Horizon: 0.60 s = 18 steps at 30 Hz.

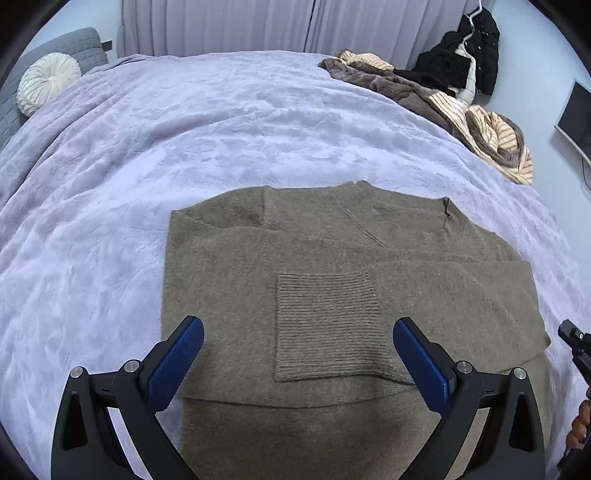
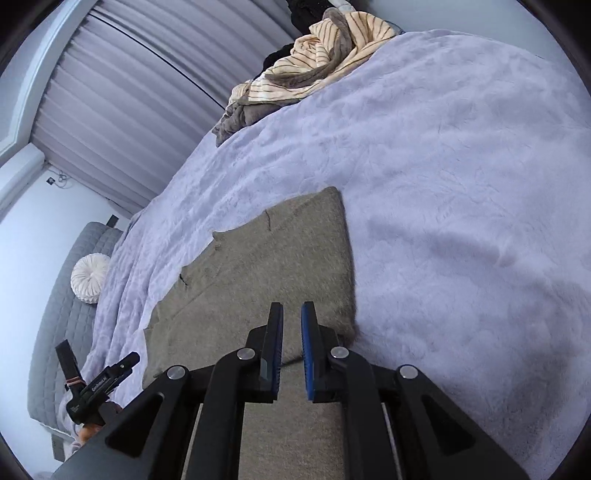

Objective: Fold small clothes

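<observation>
A grey-brown knitted sweater (image 1: pixel 332 258) lies flat on the lilac blanket (image 1: pixel 221 129), its sleeves folded in so that a ribbed cuff (image 1: pixel 325 325) rests across the middle. My left gripper (image 1: pixel 298 326) hovers over the sweater's near half, its blue pads wide apart with nothing between them. In the right wrist view the sweater (image 2: pixel 258 258) runs away from me, and my right gripper (image 2: pixel 291 310) stands over its near right edge. Its pads are almost together and no cloth shows between them. The left gripper (image 2: pixel 99 352) appears at the lower left there.
A heap of cream-striped and brown clothes (image 1: pixel 480 125) lies at the bed's far right corner, with a black jacket (image 1: pixel 476 48) hanging behind it. A round white cushion (image 1: pixel 48 86) leans on the grey headboard (image 1: pixel 74 48). Curtains (image 1: pixel 221 26) close the back, and a screen (image 1: pixel 576 118) is on the right wall.
</observation>
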Motion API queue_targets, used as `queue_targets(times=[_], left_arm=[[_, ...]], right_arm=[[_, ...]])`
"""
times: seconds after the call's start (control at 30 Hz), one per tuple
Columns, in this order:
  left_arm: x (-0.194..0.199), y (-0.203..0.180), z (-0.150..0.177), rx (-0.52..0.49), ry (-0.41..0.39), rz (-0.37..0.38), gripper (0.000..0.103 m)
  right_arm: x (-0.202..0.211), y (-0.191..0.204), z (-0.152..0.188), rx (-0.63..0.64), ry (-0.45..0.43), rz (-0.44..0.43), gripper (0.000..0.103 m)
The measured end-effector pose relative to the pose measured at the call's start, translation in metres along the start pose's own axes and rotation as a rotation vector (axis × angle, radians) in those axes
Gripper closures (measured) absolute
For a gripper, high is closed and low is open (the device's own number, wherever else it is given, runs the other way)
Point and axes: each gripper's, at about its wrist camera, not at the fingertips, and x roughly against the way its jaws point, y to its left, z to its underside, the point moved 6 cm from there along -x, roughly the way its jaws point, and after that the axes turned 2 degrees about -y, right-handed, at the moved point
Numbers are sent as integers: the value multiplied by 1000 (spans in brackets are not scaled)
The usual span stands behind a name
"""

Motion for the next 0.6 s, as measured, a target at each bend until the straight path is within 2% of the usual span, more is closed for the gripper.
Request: queue_targets(times=[0.07,0.13,0.17,0.23,0.4,0.47,0.6], left_arm=[[-17,-2,7,-45,27,-74,0],[-33,7,19,-50,79,-138,0],[-34,14,24,-16,78,-107,0],[-27,25,28,35,57,-61,0],[-13,31,35,-29,62,-98,0],[-8,34,40,-19,66,-93,0],[-2,40,50,19,86,-74,0]], right_arm=[[-19,2,4,32,47,45,92],[-39,-13,14,44,108,152,94],[-45,-19,19,28,117,150,97],[-41,-24,21,1,82,114,98],[-34,-20,23,44,83,133,98],[-31,-14,24,55,78,144,93],[-21,-3,32,95,86,163,92]])
